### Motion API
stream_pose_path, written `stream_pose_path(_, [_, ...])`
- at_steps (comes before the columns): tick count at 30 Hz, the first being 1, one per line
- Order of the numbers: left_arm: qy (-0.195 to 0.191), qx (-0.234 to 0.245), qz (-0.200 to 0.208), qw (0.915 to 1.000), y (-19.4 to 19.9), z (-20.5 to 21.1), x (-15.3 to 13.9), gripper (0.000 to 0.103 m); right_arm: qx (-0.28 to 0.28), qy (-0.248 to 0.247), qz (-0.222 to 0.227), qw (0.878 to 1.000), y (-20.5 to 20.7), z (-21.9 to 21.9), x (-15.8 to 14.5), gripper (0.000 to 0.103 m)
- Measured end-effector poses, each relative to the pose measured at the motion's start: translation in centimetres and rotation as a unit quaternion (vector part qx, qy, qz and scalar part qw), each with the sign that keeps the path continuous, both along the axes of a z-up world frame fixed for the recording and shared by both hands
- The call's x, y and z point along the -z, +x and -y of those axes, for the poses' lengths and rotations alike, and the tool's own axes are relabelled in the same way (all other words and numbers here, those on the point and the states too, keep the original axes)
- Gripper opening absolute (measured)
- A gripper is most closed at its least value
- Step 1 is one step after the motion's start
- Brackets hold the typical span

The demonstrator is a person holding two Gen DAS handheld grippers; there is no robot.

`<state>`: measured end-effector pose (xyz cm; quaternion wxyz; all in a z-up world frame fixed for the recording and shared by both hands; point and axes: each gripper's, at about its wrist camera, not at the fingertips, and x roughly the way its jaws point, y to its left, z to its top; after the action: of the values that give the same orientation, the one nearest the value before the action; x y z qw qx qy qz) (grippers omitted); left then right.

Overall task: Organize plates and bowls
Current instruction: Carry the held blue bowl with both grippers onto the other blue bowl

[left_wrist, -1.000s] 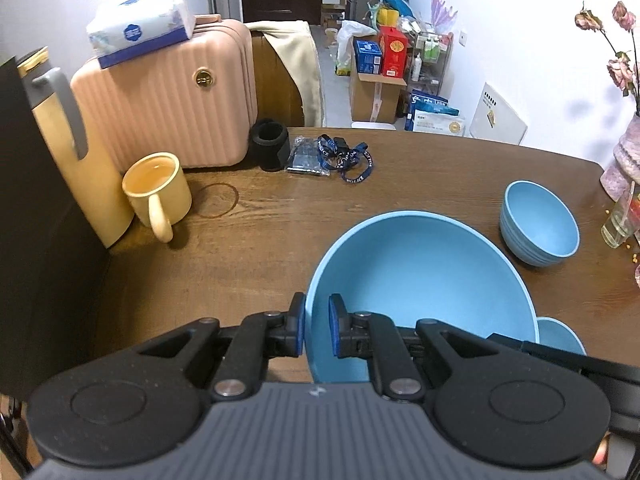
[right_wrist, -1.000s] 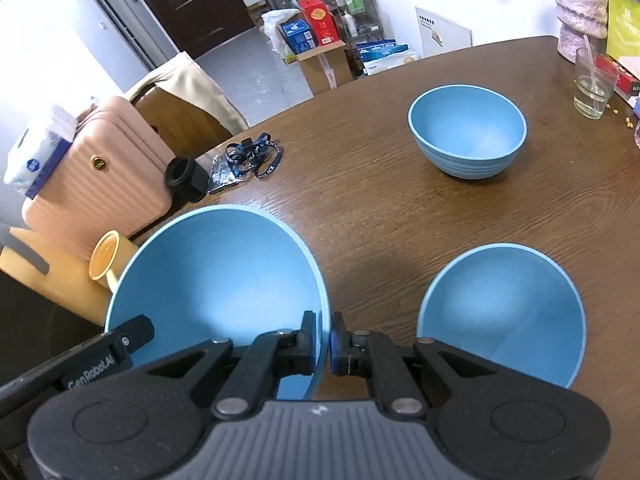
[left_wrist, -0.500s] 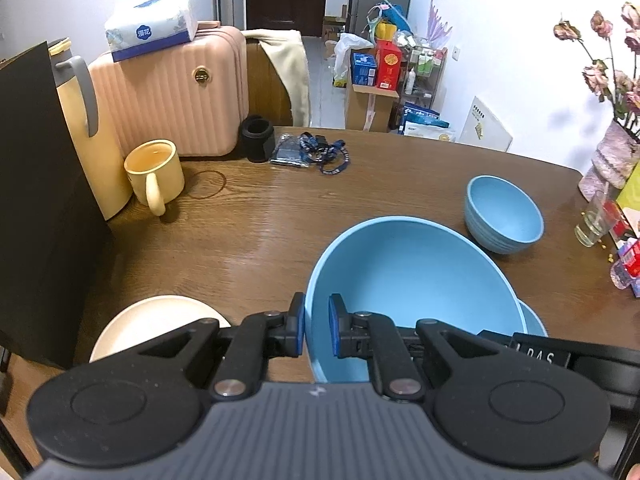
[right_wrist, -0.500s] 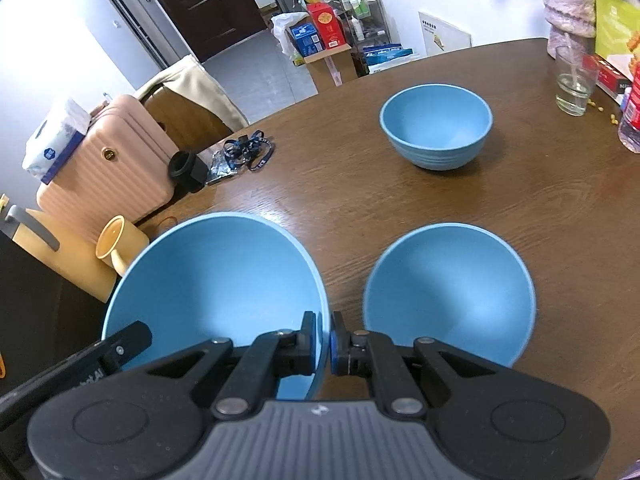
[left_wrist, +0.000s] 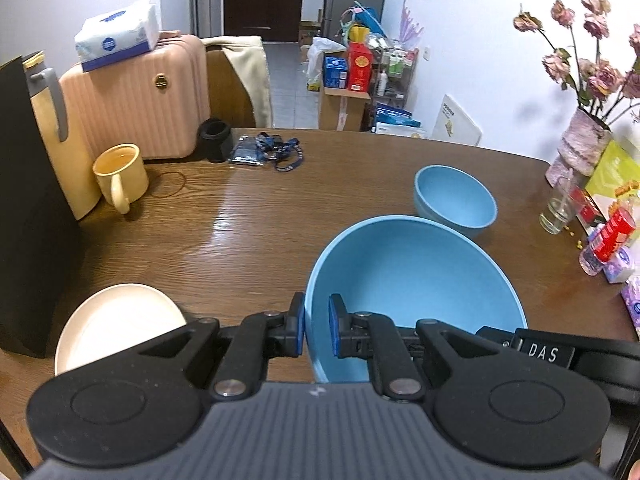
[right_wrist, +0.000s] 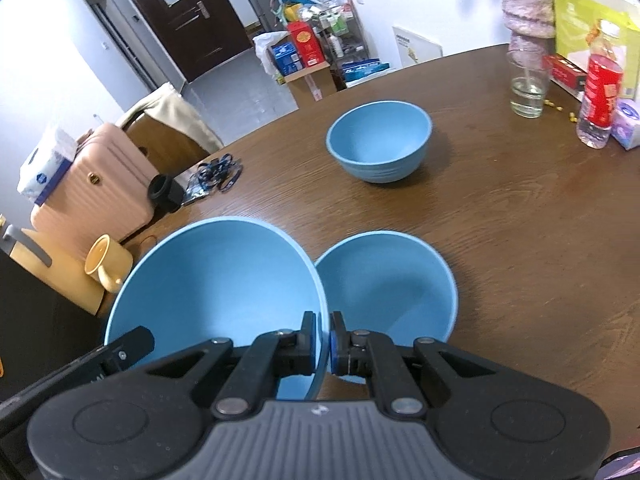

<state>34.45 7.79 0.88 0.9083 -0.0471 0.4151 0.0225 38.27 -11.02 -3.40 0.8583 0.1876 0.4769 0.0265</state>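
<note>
Holding the big blue bowl with both grippers, one on each side of its rim. We've got the left gripper pinching the near-left rim: one blue pad outside the wall, the other inside, jaws nearly together with just the rim between them. Right gripper does the same on the opposite rim, pads pressed tight on the wall, left pad inside the bowl, right pad outside. In the left wrist view the right gripper's body shows at the lower right, behind the bowl's far edge.

Bowl sits directly ahead of both sets of fingertips, opening up, slightly tilted in both views. We can't tell whether it's clear of the wooden table or resting on it.

A medium blue bowl sits just right of the big one, directly ahead of the right gripper's outer pad; rims look touching or overlapping in the right wrist view, and we can't tell which. It's on the table, upright.

A small blue bowl stands further back, well apart from both grippers, upright, also seen in the left wrist view just beyond the big bowl's far rim.

A cream plate lies on the table's near-left corner, just left of the left gripper, partly hidden by its body. A yellow mug stands further back on the left.
</note>
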Motion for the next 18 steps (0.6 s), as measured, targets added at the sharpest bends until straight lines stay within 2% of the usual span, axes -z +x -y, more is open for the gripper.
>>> stream_pose_path(18, [-0.002,0.038,-0.018,0.9991,1.5,4.3,2.0,0.013,0.038,-0.004,-0.013,0.999,0.5,4.2,1.9,0.007])
